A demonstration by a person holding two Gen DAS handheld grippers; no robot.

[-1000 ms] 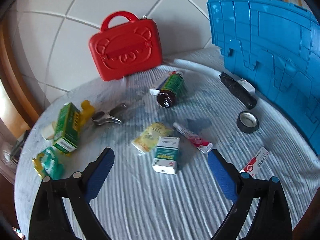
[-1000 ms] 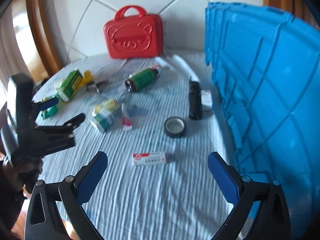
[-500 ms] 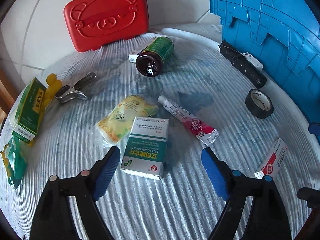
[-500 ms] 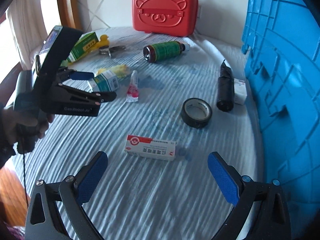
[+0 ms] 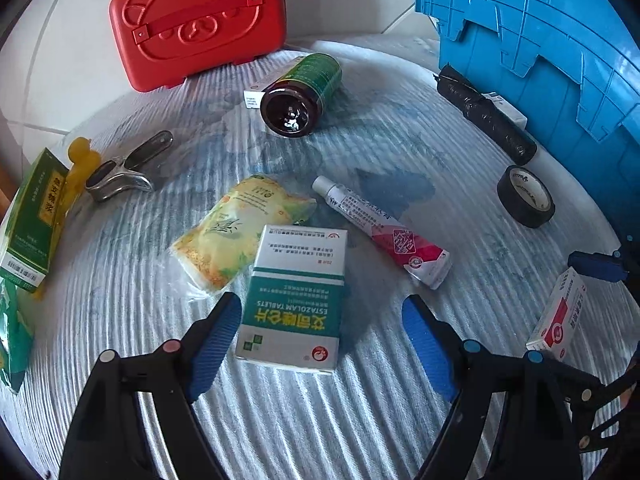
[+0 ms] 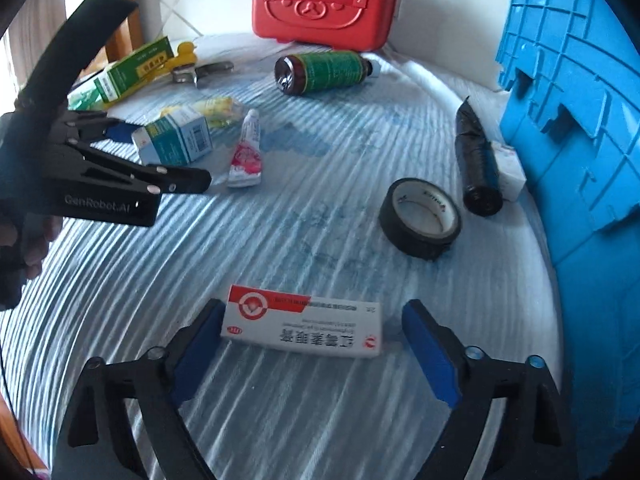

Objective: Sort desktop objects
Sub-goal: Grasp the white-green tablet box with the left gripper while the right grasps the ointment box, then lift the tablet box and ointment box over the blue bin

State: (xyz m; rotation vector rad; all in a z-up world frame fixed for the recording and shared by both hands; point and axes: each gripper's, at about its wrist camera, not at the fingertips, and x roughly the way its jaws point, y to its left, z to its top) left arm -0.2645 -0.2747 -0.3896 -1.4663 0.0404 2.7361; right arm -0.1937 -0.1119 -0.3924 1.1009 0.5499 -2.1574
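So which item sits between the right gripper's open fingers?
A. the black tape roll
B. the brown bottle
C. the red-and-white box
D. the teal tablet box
C: the right gripper is open around the red-and-white box; the tape roll lies farther off.

The teal-and-white box (image 5: 294, 300) near the cloth's front edge reads "ESTAZOLAM TABLETS", upside down, with Chinese characters beneath. The left gripper (image 6: 160, 152) carries "GenRobot.AI" on its black body. The other boxes, the tube and the tape bear print too small or blurred to make out.
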